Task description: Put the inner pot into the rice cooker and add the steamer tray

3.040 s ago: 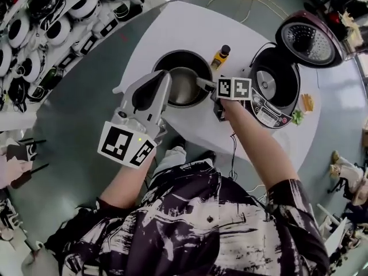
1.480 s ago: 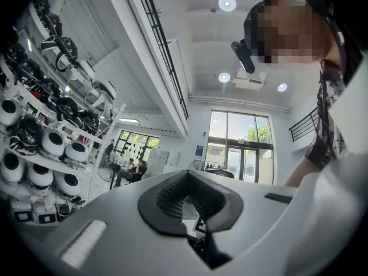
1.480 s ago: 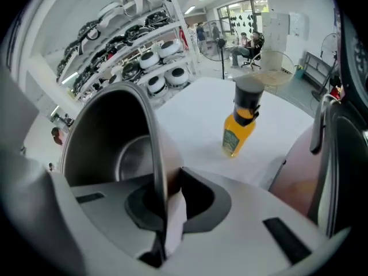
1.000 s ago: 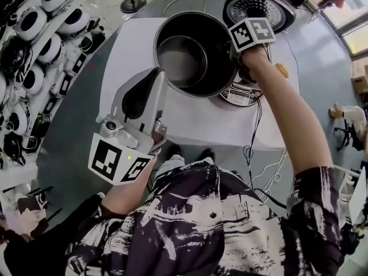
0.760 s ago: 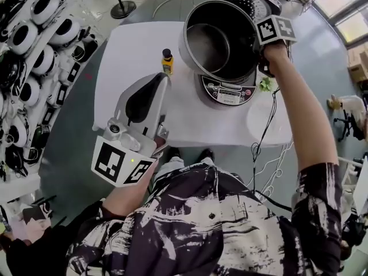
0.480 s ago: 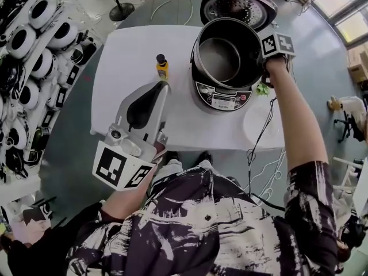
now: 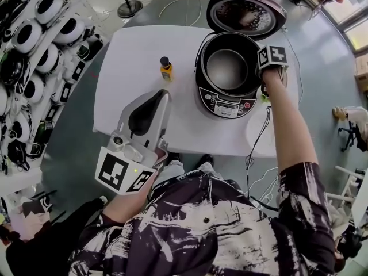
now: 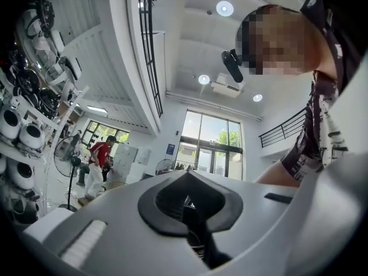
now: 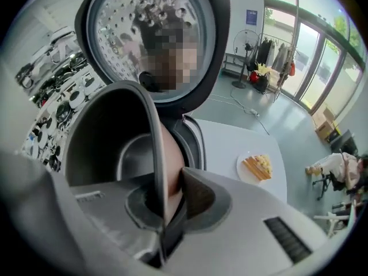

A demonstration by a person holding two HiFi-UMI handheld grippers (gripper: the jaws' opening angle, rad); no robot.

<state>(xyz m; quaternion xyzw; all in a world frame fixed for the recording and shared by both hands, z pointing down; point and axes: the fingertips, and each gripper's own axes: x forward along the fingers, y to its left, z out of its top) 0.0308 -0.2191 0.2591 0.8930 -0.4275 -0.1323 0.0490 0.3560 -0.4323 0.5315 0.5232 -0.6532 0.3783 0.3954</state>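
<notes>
Grips rim of inner pot (image 7: 226,69) with jaws of right gripper (image 9: 165,180) clenched on it. Has pot inside open rice cooker (image 7: 227,106) on white desk (image 7: 135,45). Holds left gripper (image 7: 163,96) over desk's near edge, jaws pressed together, nothing between.

On the worktop (image 7: 138,50), the inner pot (image 7: 227,68) sits inside the rice cooker (image 7: 227,101). The cooker's open lid (image 7: 244,13) stands behind it, a bottle (image 7: 166,69) to its left and a plate (image 9: 244,172) to its right.
</notes>
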